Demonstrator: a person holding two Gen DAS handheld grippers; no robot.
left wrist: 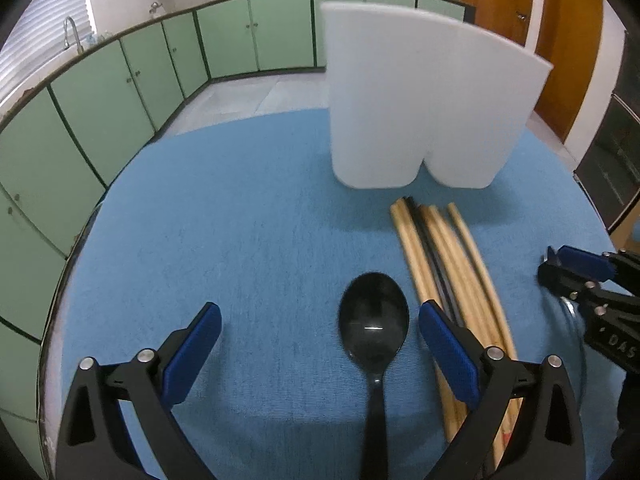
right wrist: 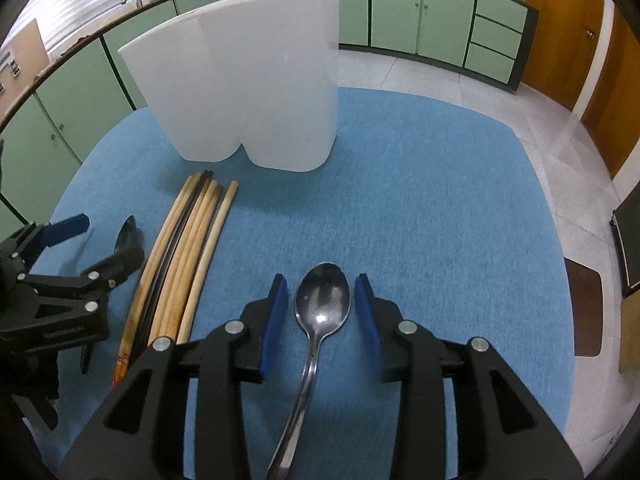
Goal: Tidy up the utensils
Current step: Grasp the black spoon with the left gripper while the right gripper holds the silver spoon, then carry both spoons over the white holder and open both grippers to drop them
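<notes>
A black spoon (left wrist: 374, 316) lies on the blue cloth between the fingers of my left gripper (left wrist: 320, 320), nearer the right pad and touching neither; that gripper is open. A metal spoon (right wrist: 323, 296) lies bowl-up between the blue pads of my right gripper (right wrist: 322, 294), with a small gap on each side, so it is open. Several wooden and black chopsticks (left wrist: 440, 248) (right wrist: 188, 264) lie bundled between the two spoons. The white two-compartment holder (left wrist: 420, 100) (right wrist: 248, 80) stands upright just beyond them. The left gripper (right wrist: 102, 240) shows at the left edge of the right wrist view.
The round table's blue cloth (right wrist: 440, 200) stretches to the right of the holder. The table rim (left wrist: 60, 280) curves close on the left. Green cabinets (left wrist: 120, 80) line the far wall, with tiled floor (right wrist: 460, 76) and a wooden door (right wrist: 560, 40) beyond.
</notes>
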